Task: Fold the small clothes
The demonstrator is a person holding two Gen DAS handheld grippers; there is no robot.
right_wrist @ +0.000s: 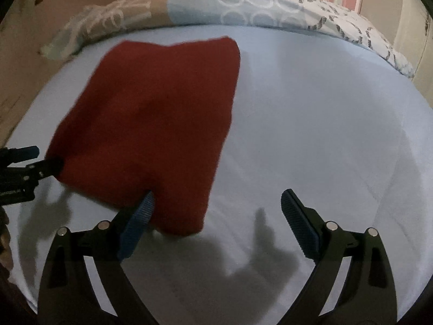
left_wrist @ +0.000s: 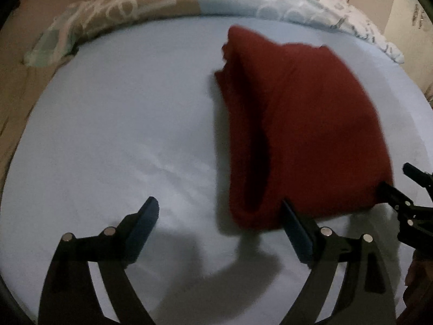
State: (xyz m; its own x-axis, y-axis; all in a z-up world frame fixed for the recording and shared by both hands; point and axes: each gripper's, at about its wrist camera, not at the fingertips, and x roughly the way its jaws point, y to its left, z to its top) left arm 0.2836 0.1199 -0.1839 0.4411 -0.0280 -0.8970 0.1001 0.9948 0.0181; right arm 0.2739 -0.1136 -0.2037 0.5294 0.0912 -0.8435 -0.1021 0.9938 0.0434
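The red cloth (left_wrist: 297,124) lay folded on the bed (left_wrist: 121,124), near the patterned blanket (left_wrist: 113,13). Both the left tongs (left_wrist: 220,216) and the right tongs (right_wrist: 217,208) stood wide at its near edge, holding nothing, probably having just set it down.

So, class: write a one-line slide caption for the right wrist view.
Right gripper open over the near edge of a folded red garment on a pale blue bedsheet, patterned blanket behind.

- My right gripper's (right_wrist: 217,211) left pad hides part of the red cloth's (right_wrist: 151,113) near edge.
- The patterned blanket (right_wrist: 243,5) is cut off at the picture's top edge.
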